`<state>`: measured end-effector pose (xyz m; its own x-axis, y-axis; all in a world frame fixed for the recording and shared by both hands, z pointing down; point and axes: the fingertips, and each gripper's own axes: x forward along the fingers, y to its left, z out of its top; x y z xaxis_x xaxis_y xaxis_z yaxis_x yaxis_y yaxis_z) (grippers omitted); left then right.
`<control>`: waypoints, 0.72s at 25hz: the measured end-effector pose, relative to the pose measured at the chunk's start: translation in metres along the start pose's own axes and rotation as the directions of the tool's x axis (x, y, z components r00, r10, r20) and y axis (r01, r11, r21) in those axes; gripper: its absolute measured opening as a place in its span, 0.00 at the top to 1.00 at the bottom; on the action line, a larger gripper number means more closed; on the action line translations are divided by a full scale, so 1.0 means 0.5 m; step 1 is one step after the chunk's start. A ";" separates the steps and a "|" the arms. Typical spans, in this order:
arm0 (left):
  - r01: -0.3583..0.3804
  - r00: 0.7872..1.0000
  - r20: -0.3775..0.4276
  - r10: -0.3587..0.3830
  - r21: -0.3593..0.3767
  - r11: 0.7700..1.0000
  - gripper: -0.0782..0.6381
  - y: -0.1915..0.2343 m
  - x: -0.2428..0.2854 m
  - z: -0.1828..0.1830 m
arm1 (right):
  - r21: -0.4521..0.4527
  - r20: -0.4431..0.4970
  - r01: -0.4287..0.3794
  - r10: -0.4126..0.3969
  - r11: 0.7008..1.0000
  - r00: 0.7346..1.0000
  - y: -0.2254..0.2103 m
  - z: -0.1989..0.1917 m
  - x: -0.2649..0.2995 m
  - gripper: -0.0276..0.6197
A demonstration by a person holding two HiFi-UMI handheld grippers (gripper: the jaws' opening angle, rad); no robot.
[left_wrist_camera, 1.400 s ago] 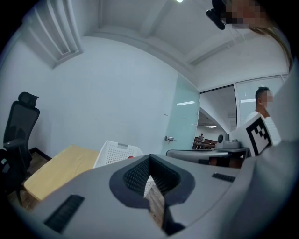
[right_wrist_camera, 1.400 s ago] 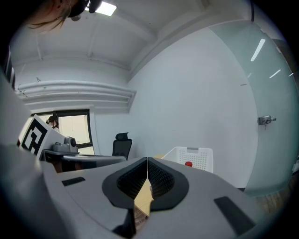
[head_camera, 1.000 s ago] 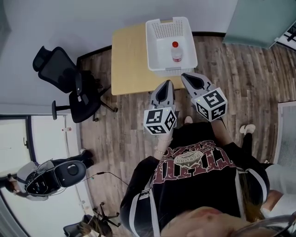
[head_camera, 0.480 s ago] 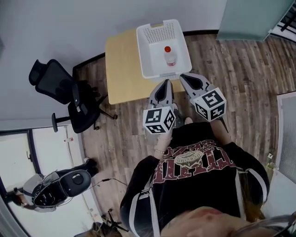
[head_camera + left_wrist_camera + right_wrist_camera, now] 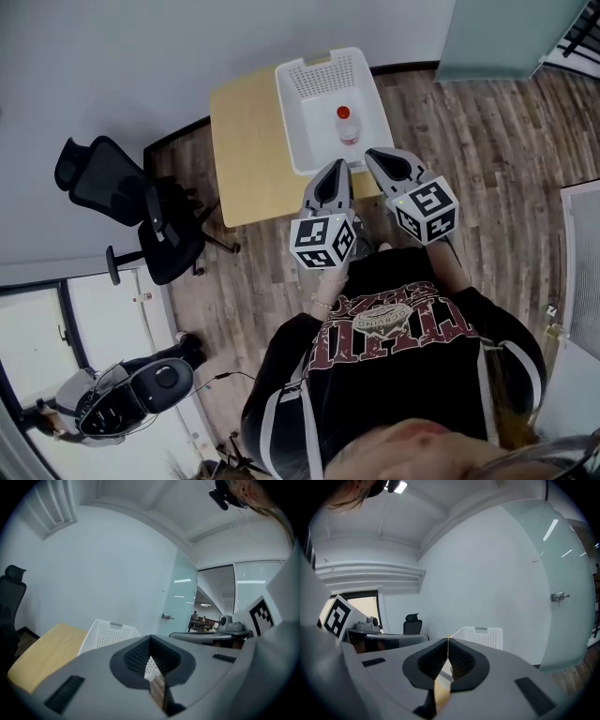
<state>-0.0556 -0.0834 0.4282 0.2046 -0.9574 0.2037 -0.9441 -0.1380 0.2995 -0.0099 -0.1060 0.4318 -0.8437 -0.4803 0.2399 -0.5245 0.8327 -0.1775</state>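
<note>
- Left gripper (image 5: 335,171) is up in the air over the near edge of the light wooden table (image 5: 246,141). Going by the left gripper view, its jaws are pressed together with nothing pinched between them.
- Same deal with the right gripper (image 5: 381,157): the right gripper view shows the jaws closed tight on nothing. It sits just beside the left one, and both tips point toward the basket.
- The white perforated plastic basket (image 5: 314,112) stands on the far right part of the table, and its near rim is close to both gripper tips in the head view. Neither gripper touches it.
- There's exactly one thing inside the basket: a small clear bottle with a red cap (image 5: 347,125). It's toward the right side of the basket floor, and the rest of the floor is bare. I can't say for sure whether it's standing or lying down.
- Both gripper views catch the basket's holey wall just past the closed jaws, but the bottle doesn't show there.
- Other stuff around: a black office chair (image 5: 122,202) off to the left of the table, well apart from the basket, plus a wood-plank floor (image 5: 469,141) and a frosted glass door (image 5: 506,37) at the top right.
</note>
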 end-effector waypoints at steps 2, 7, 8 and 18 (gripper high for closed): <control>0.011 1.000 -0.003 -0.011 -0.001 1.000 0.82 0.012 0.013 0.005 | 0.000 -0.003 0.011 -0.011 1.000 1.000 -0.007 0.002 0.014 0.93; 0.047 0.999 -0.014 -0.047 0.000 0.999 0.82 0.034 0.047 0.017 | -0.001 -0.004 0.042 -0.042 0.999 0.999 -0.029 0.013 0.046 0.93; 0.054 0.998 -0.018 -0.054 0.000 0.999 0.82 0.038 0.055 0.019 | 0.000 -0.004 0.049 -0.049 0.999 0.999 -0.035 0.015 0.052 0.93; 0.098 0.994 -0.041 -0.099 -0.006 0.995 0.82 0.086 0.119 0.033 | 0.012 -0.016 0.100 -0.099 0.995 0.995 -0.078 0.022 0.117 0.93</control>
<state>-0.0881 -0.1504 0.4376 0.3069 -0.9280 0.2110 -0.9179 -0.2300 0.3234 -0.0398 -0.1696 0.4424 -0.7854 -0.5561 0.2717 -0.6072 0.7775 -0.1640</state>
